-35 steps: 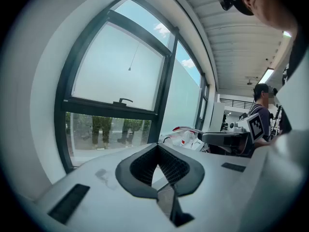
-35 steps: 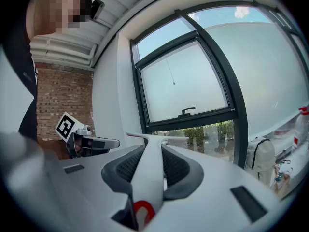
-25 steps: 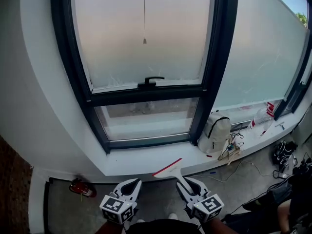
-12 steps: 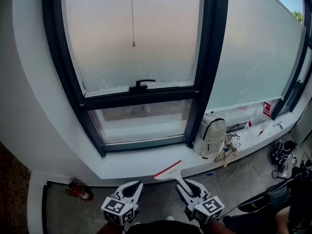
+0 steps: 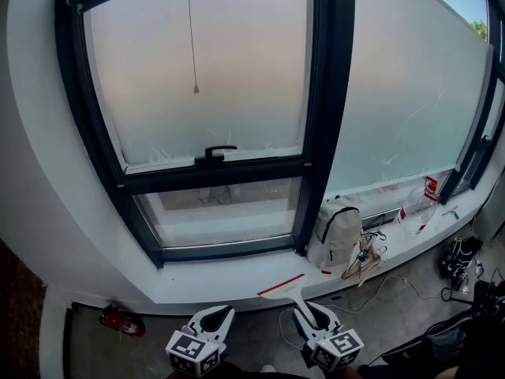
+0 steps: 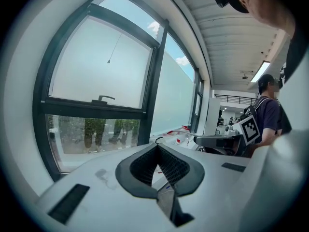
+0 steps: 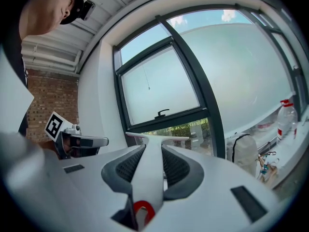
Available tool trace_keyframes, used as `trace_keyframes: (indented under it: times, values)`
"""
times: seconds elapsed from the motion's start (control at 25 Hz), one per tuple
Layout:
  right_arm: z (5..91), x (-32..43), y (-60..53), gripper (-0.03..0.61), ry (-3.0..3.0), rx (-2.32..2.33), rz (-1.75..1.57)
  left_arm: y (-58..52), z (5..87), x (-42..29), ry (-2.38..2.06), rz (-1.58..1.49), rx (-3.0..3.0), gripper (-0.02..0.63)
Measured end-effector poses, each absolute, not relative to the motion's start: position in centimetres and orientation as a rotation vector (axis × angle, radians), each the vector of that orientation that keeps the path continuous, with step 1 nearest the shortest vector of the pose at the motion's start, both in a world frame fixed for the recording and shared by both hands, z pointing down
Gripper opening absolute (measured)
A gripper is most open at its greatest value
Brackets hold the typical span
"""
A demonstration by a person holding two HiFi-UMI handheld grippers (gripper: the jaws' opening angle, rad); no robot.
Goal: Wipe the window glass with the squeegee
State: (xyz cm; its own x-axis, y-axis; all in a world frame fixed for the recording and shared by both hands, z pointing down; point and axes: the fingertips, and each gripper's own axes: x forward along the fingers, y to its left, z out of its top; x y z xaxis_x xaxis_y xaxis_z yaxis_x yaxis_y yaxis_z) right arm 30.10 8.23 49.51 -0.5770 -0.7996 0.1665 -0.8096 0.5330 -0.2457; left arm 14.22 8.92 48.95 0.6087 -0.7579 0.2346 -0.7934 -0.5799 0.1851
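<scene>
The window glass [image 5: 201,85] is a frosted pane in a black frame, with a narrow clear pane [image 5: 217,208] below the black handle [image 5: 215,153]. A white squeegee [image 5: 282,286] with a red blade edge is held low in front of the sill; my right gripper [image 5: 303,306] is shut on its handle. In the right gripper view the squeegee [image 7: 157,146] runs between the jaws, with its blade crosswise ahead. My left gripper [image 5: 218,314] hangs beside it, shut and holding nothing. Its jaws [image 6: 155,151] meet at the tips in the left gripper view. Both grippers stay well short of the glass.
On the white sill [image 5: 229,279] stand a white backpack [image 5: 334,231], a clothes hanger [image 5: 361,260] and a plastic bottle [image 5: 412,208]. A red object [image 5: 120,320] lies on the floor at left. Cables [image 5: 379,283] trail on the floor at right. A blind cord [image 5: 192,34] hangs before the glass.
The head view has shifted left and back, so the window sits further left and the grippers lower in frame. The squeegee stays in the right gripper.
</scene>
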Motion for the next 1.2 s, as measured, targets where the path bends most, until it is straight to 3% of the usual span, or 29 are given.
trace_keyframes:
  times: [0.2,0.48,0.84,1.2]
  values:
    - [49.3,30.3,4.7,0.087,-2.753,1.46,0.56,8.1,50.5,12.0,-1.312,0.262,2.514,0.0]
    - [45.5,29.1,-5.0,0.087,-2.77,1.571,0.366,0.2,50.9,8.4,-1.286,0.215,2.531,0.0]
    - [33.0,26.3,-19.3,0.087,-2.826,1.868,0.074,-14.5,44.1,3.0,-1.201,0.215,2.775,0.0]
    - [20.2,24.0,-28.2,0.087,-2.811,1.986,-0.4,-20.3,43.4,1.7,-0.997,0.165,2.853,0.0]
